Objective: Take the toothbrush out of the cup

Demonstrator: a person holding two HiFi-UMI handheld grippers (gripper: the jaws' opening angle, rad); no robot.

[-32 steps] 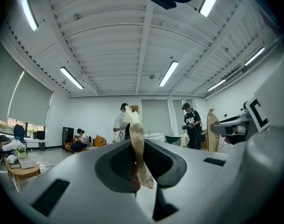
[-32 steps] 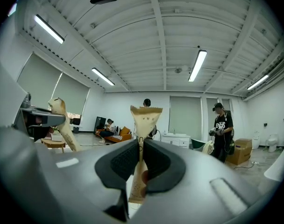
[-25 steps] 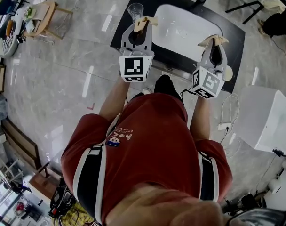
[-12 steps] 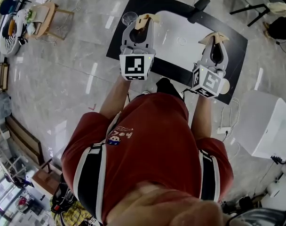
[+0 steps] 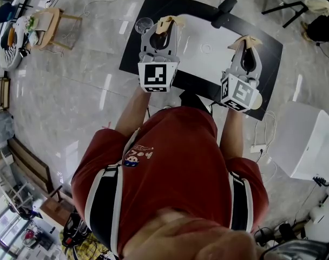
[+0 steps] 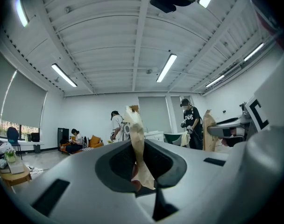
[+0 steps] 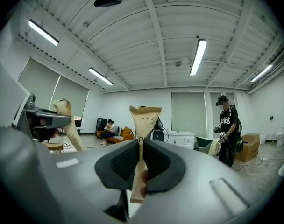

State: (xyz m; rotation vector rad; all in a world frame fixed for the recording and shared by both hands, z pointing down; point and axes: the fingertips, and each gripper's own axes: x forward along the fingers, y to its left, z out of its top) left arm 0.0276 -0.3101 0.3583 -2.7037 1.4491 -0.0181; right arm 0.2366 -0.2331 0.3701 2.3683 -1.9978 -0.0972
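Observation:
No toothbrush shows in any view. A clear glass cup [image 5: 144,24] stands on the black table [image 5: 133,52] near its left edge, just left of my left gripper's tip. My left gripper [image 5: 168,21] is shut on a crumpled beige paper packet [image 6: 138,139] that sticks up between its jaws. My right gripper [image 5: 248,41] is shut on a flat beige sachet [image 7: 143,120] with a serrated top. Both grippers point level, side by side over the table. The right gripper view shows the left gripper's packet [image 7: 67,118] at its left edge.
A white mat [image 5: 213,34] covers the table's middle, with a small ring-shaped thing [image 5: 206,48] on it and a black object [image 5: 223,8] at its far edge. A white box [image 5: 310,137] stands on the floor to the right, a round side table [image 5: 45,16] far left. People stand across the room [image 7: 226,125].
Both grippers have moved level across the table while keeping their packets. The glass cup, earlier right at the left gripper's tip, now lies to its left.

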